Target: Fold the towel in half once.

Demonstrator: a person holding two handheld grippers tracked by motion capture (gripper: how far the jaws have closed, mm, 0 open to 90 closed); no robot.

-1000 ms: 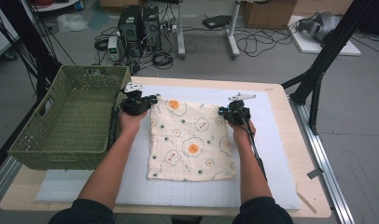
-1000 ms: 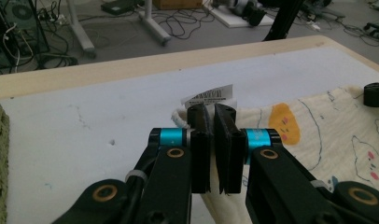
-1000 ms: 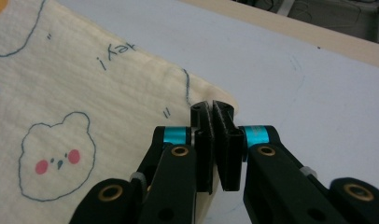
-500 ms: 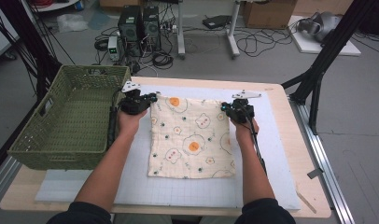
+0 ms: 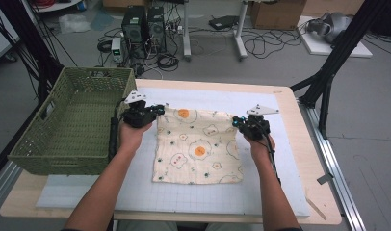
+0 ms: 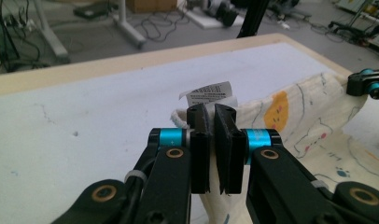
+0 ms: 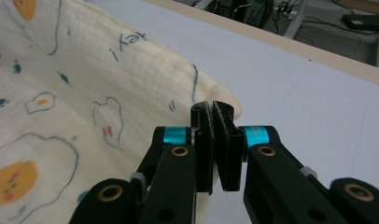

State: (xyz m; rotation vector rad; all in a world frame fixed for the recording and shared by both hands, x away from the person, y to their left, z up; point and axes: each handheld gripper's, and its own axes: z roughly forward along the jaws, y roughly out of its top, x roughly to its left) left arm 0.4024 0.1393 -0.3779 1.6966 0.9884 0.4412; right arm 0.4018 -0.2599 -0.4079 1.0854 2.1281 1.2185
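Note:
A cream cloth (image 5: 198, 147) printed with fried eggs lies on the white mat, its far edge lifted off the surface. My left gripper (image 5: 157, 109) is shut on the cloth's far left corner, where a white label (image 6: 208, 94) sticks up behind the pads. My right gripper (image 5: 235, 122) is shut on the far right corner. In the left gripper view the cloth (image 6: 299, 116) stretches rightward from the left gripper (image 6: 212, 114) toward the other gripper's tip. In the right gripper view the cloth (image 7: 85, 93) hangs left of the right gripper (image 7: 212, 112), pinched at its hem.
A green woven basket (image 5: 63, 122) stands at the table's left, close to my left hand. The white mat (image 5: 280, 159) covers most of the wooden table (image 5: 323, 192). Computers, cables and boxes lie on the floor beyond the far edge.
Both grippers have moved toward the person with the cloth's far corners, lifting that edge slightly. The cloth's far edge now sits nearer the near edge.

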